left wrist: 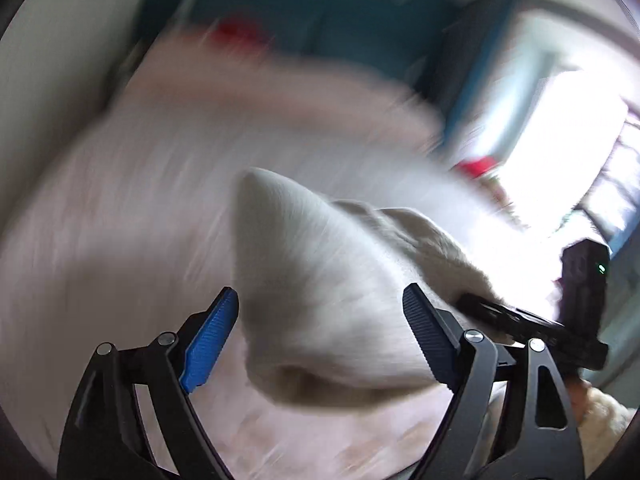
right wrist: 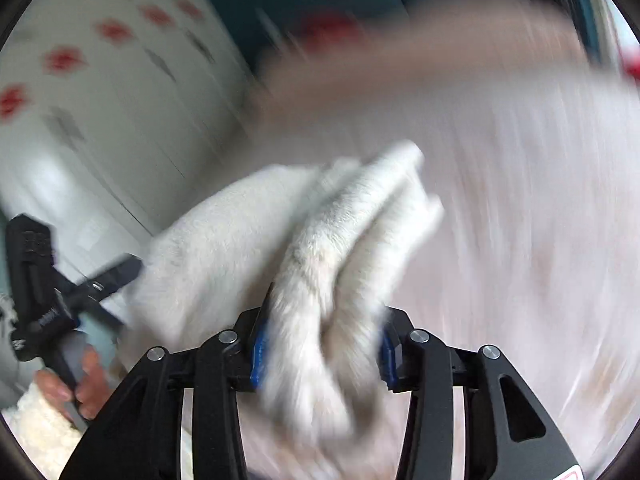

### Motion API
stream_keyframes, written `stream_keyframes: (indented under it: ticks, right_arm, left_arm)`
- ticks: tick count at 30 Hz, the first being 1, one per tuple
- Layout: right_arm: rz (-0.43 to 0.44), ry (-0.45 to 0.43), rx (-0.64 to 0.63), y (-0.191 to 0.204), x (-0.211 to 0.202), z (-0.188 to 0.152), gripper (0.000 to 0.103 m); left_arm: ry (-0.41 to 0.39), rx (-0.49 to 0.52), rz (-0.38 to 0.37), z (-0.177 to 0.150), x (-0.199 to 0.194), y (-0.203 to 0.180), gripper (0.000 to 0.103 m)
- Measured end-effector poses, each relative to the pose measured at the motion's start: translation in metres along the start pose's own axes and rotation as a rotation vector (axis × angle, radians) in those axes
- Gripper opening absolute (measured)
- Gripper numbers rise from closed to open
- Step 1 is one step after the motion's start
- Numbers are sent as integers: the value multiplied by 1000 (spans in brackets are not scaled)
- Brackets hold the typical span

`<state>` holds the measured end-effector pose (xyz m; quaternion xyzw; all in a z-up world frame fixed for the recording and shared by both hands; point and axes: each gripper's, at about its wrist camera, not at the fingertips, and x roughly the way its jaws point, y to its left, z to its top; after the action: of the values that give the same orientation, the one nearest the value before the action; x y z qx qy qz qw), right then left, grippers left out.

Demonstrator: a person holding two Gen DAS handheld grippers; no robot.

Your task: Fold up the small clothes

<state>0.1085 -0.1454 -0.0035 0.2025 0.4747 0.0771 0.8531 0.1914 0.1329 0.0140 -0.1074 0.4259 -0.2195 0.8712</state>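
Observation:
A small white fleecy garment (right wrist: pixel 320 248) hangs bunched in my right gripper (right wrist: pixel 320 354), whose blue-padded jaws are shut on its folds. In the left wrist view the same white garment (left wrist: pixel 320 280) hangs between the wide-open jaws of my left gripper (left wrist: pixel 320 336); the blue pad (left wrist: pixel 208 344) on the left is apart from the cloth, and the dark right finger lies against it. The right gripper (left wrist: pixel 520 320) shows at the right edge there, holding the cloth's far end. The left gripper (right wrist: pixel 80 292) shows at the left of the right wrist view, beside the cloth.
Both views are motion-blurred. A pale pink bed surface (left wrist: pixel 120 220) lies below. A teal wall (left wrist: pixel 300 8) stands behind, a bright window (left wrist: pixel 560 140) at the right. A white fabric with red spots (right wrist: pixel 80 60) lies at the left.

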Motion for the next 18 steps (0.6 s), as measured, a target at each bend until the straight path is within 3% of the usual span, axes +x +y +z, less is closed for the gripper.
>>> stream_keyframes:
  ticks: [1,2,4,5,6,8,13,14,15,17,18]
  right_arm:
    - [-1,-1,17,-9,1,-14,30]
    - [15,-29,31,-13,-6,-21,30]
    - [28,-50,65,-17,-19,-22,35]
    - [38,-46,73,-18,-21,-19,45]
    - [37,-46,80,-19,-21,-18,49]
    - [36,-30,117,-22,-8,-17,63]
    - [59,80,189,-21,29,-28,64]
    - [38,81,168,-19,34,-28,55]
    - [10,87,137,-16,38,-23,46]
    - [-3,86,96,-7,35,-8,28]
    - [-7,67,63,0,28,-2,25]
  left_arm:
    - [56,-43,15,-14,13,15,71]
    - [97,-81,18,-30,20,27,70]
    - [65,-122,-5,-47,10,39,75]
    - [42,-144,-21,-50,4,41,81]
    - [24,-179,-46,-51,0,43,89]
    - [11,-224,-89,-47,0,45,93]
    - [93,-317,-100,-39,39,50,91]
    - [122,-336,-93,-39,50,52,84]
    - [152,-355,-102,-43,61,54,61]
    - [171,-408,-120,-52,68,58,48]
    - [152,-427,-143,-54,64,57,35]
